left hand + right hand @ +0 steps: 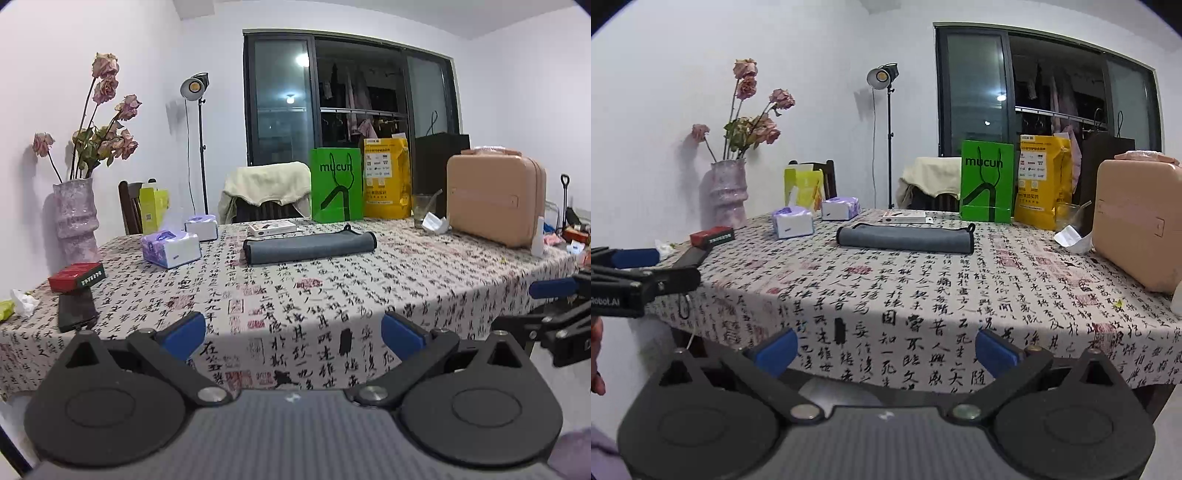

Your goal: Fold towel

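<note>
A grey towel (309, 248), folded into a long narrow strip with a dark edge, lies on the calligraphy-print tablecloth (332, 295) near the table's far side. It also shows in the right wrist view (905, 238). My left gripper (293, 334) is open and empty, held back at the table's near edge, far from the towel. My right gripper (886, 349) is open and empty, also at the near edge. The right gripper shows at the right of the left wrist view (554, 291). The left gripper shows at the left of the right wrist view (631, 266).
Two tissue packs (171, 248), a red box (77, 281) and a black phone (75, 308) lie at the left. A vase of dried roses (75, 218) stands far left. A green bag (336, 184), yellow bag (387, 177), glass (423, 206) and pink case (495, 199) stand behind.
</note>
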`<state>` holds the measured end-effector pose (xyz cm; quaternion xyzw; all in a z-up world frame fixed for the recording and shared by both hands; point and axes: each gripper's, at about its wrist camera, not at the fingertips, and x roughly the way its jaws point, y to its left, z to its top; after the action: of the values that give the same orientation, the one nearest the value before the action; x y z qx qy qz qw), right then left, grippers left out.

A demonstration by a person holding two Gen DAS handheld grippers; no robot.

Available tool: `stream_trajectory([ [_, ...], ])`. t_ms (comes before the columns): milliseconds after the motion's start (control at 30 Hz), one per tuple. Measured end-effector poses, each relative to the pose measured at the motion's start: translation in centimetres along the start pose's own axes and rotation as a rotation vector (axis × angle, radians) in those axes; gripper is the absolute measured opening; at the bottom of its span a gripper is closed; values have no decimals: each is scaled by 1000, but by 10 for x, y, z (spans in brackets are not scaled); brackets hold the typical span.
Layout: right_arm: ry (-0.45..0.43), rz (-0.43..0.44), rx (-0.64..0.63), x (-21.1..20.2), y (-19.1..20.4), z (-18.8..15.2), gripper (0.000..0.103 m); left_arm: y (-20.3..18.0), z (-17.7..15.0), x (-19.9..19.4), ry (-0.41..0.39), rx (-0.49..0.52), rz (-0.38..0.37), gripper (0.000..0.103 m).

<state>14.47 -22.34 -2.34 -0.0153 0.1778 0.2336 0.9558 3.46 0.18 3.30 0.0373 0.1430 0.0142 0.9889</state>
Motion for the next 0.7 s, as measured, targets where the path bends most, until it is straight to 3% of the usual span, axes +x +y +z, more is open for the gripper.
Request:
stream_trajectory([
  [200,-12,-4,22,-22,0,-7,103,-7,-12,-10,37,12,-4,103],
  [433,3,-11,16,-31,3,-12,103,-1,-22,-14,113,-41,-3,103],
  [700,2,-23,7,-35,6,-14,103,-10,-22,-17,101,-18,-9,103],
])
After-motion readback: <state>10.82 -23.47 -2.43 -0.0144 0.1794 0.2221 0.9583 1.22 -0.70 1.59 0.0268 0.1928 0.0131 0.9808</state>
